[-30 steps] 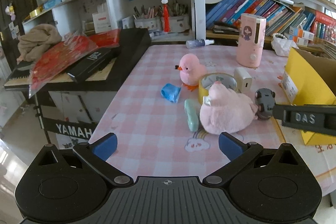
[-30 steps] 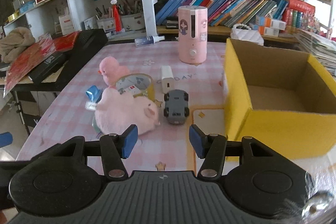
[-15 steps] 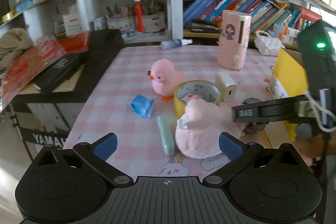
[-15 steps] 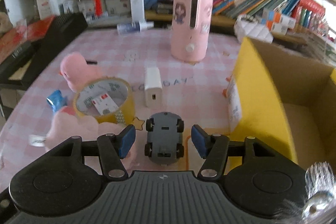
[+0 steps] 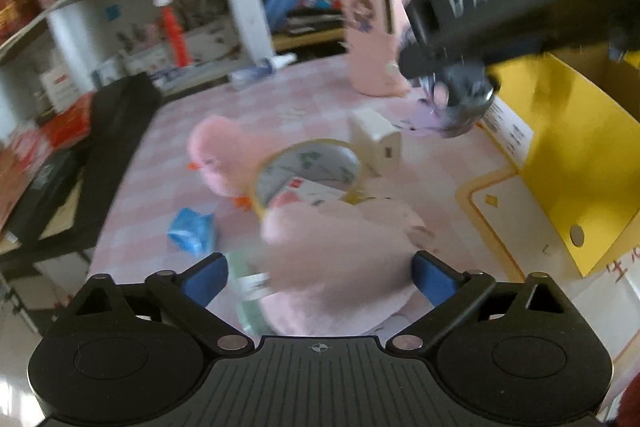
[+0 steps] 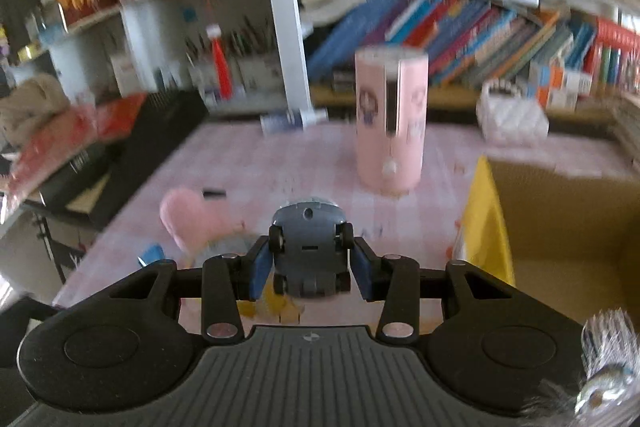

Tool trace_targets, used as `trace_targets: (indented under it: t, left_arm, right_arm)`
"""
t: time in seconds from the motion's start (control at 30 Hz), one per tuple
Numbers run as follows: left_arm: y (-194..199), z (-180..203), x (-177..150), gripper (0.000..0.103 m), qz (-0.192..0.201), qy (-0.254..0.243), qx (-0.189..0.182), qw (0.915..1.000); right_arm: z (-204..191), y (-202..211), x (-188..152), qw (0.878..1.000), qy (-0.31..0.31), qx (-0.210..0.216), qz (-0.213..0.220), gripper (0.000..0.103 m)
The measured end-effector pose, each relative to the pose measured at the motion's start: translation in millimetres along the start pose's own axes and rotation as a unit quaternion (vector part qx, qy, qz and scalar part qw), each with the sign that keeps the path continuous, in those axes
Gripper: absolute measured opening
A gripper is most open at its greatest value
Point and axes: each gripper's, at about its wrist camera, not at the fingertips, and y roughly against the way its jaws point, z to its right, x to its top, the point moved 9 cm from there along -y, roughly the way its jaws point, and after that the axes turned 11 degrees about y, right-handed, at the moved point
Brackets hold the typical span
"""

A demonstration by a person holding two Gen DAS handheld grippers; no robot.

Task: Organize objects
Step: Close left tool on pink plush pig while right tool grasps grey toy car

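Toy car point(image 6: 308, 247) up off table point(image 6: 280, 155), gripped by sides in right hand-held gripper point(image 6: 308, 267), jaws closing on it. Small, rigid, light; wheels may slip, body flanks best hold. Yellow box point(image 6: 484, 219) just right, at table's right edge. Left hand-held gripper point(image 5: 320, 277) wide, beginning to close, straddling soft pink plush point(image 5: 340, 267); squashy, grab mid-body.

Bookshelves point(image 6: 460, 23) of blurred books behind the pink checked tablecloth point(image 6: 280, 163).
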Motion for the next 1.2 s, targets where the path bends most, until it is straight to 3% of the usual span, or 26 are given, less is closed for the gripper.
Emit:
trace_targets:
  t: [0.17,0.3,0.5,0.77,1.2]
  left_arm:
    - [-16.8,16.1,1.2,0.092,-0.017,-0.032,-0.004,0.9993]
    - [-21.7,14.0,4.2,0.087,-0.030,-0.002,-0.016,0.9994]
    - [-11.3,19.4,5.2,0.073,-0.020,-0.021,-0.020,0.9994]
    - [31.3,2.4,17.8,0.073,0.026,0.051,-0.047,0.9973]
    - [82.8,-36.7,-8.9,0.073,0.043,0.129,-0.036,0.9900]
  right_arm:
    - [6.1,5.8,0.1,1.000,0.008,-0.005,0.006,0.040]
    - [15.9,5.9,-4.8,1.000,-0.001,-0.013,-0.001,0.040]
    - [23.1,10.8,-9.6,1.000,-0.017,-0.022,-0.002,0.040]
    - [20.1,25.5,-7.7,0.999,-0.014,-0.030,0.016,0.040]
    - [-6.6,57.0,-34.4,1.000,-0.007,-0.022,-0.001,0.040]
